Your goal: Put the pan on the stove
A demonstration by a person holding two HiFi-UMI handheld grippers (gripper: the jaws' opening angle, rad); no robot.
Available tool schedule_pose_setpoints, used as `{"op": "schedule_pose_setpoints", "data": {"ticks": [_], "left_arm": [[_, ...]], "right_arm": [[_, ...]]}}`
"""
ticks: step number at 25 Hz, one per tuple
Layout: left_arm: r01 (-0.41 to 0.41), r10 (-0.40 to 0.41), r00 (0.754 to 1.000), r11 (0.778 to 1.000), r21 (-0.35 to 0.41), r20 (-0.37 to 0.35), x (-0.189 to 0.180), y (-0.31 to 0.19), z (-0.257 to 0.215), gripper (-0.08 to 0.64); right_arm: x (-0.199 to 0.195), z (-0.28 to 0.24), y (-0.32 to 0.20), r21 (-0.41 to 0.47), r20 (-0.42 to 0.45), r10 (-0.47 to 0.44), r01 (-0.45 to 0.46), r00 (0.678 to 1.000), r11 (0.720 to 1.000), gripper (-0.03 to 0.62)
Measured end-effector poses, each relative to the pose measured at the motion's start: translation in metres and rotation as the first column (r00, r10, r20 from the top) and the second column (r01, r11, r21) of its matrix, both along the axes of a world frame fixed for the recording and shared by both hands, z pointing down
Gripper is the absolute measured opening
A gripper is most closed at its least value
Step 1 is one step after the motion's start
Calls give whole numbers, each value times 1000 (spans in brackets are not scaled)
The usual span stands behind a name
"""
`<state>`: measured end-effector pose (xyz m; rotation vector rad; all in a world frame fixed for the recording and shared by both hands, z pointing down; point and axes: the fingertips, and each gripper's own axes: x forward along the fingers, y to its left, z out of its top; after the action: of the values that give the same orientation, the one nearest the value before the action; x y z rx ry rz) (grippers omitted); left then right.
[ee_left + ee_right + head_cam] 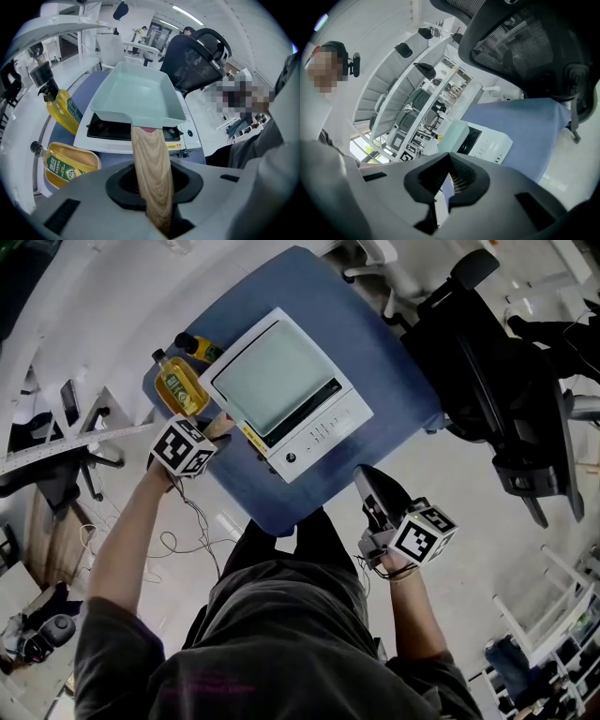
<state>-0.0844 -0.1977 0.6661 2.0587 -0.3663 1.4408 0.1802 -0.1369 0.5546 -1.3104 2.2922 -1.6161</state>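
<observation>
Pan [140, 96] over stove [105, 139], wooden handle [150, 164] at 6 o'clock clamped by left gripper [153, 197] for control; right gripper [443, 197] closed, empty, idle at 4 o'clock.

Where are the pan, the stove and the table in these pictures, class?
pan [138, 91], left gripper view, on its pale inner floor.
stove [323, 432], head view, on its white control panel.
table [389, 357], head view, on its bare blue top.

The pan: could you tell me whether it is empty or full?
Empty: the pan shows only its bare pale floor.
</observation>
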Motion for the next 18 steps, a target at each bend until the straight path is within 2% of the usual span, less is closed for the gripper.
{"op": "schedule_pose_setpoints", "data": {"ticks": [7, 15, 18], "left_arm": [[3, -3, 1000, 1000, -30, -5, 1, -3, 2, 94], [-31, 31, 999, 999, -39, 20, 0, -3, 5, 105], [-32, 33, 999, 999, -28, 15, 1, -5, 2, 153]], "right_arm": [[0, 1, 1, -10, -4, 3, -3, 1000, 1000, 3], [1, 1, 1, -4, -8, 1, -1, 1000, 1000, 3], [0, -1, 1, -8, -11, 0, 0, 1000, 1000, 3]]}}
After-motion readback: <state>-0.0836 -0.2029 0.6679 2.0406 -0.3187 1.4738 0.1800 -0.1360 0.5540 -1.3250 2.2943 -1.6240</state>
